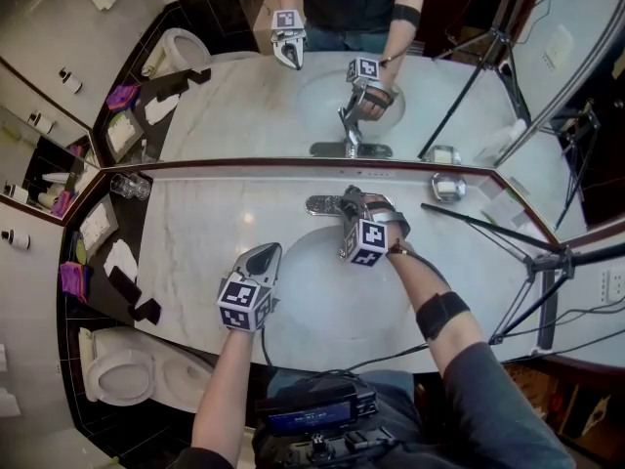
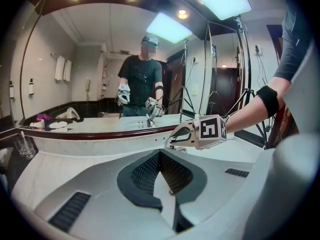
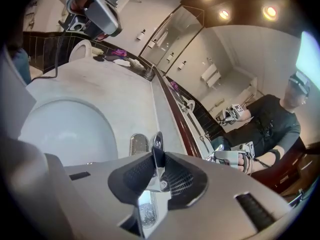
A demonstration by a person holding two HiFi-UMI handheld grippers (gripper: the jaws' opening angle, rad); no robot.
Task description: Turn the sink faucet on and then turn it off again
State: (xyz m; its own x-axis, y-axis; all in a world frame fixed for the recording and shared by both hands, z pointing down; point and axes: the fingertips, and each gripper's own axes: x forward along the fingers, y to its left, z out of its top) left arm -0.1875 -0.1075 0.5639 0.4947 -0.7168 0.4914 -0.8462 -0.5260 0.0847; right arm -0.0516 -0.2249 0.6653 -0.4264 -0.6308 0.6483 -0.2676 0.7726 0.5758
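One chrome sink faucet (image 1: 322, 204), lying lengthwise from mirror (image 1: 244, 96) toward the white basin (image 1: 312, 296) in a pale marble desk (image 1: 195, 242), is clamped by the right gripper (image 1: 353, 205); the left gripper (image 1: 264, 256) hovers closed, empty.

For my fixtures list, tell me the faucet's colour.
Shiny chrome silver; the faucet shows best in the right gripper view.

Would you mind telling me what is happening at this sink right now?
A person holds a tool in each hand at a sink. The right tool is closed on the faucet handle. The left tool is shut and empty, held over the counter beside the sink. No running water shows.
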